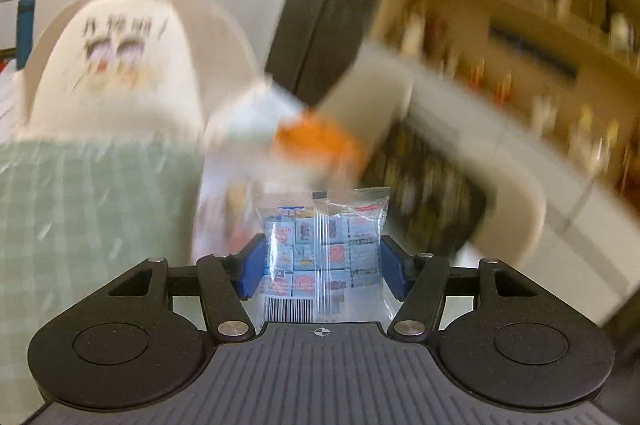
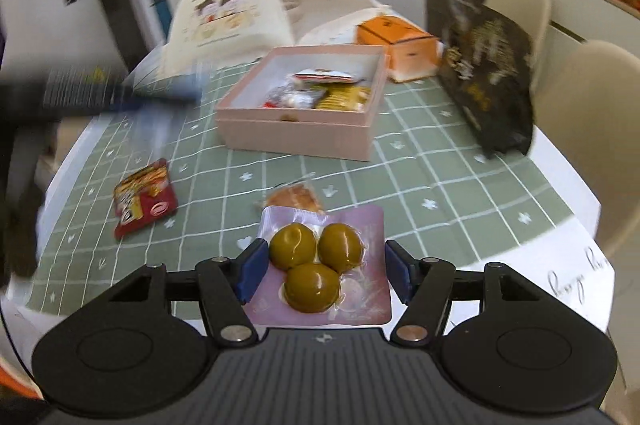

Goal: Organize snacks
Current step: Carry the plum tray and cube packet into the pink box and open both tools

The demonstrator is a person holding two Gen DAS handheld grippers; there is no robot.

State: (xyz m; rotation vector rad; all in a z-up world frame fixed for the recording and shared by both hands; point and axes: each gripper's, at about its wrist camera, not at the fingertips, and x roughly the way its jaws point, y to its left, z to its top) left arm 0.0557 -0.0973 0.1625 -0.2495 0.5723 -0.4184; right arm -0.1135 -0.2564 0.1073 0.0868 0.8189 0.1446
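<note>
The left gripper [image 1: 322, 267] holds a clear snack packet [image 1: 324, 253] printed with small blue squares, its blue pads [image 1: 252, 269] pressing both side edges; a barcode shows at the packet's lower left. Beyond it everything is smeared by motion blur: a green checked tablecloth [image 1: 88, 209] at left, a white bag with cartoon figures [image 1: 116, 65] above it, an orange box [image 1: 320, 145] near centre, and a wooden shelf [image 1: 500, 37] of indistinct items at right

Both claws [image 1: 322, 267] [image 2: 322, 267] clamped, loaded.
</note>
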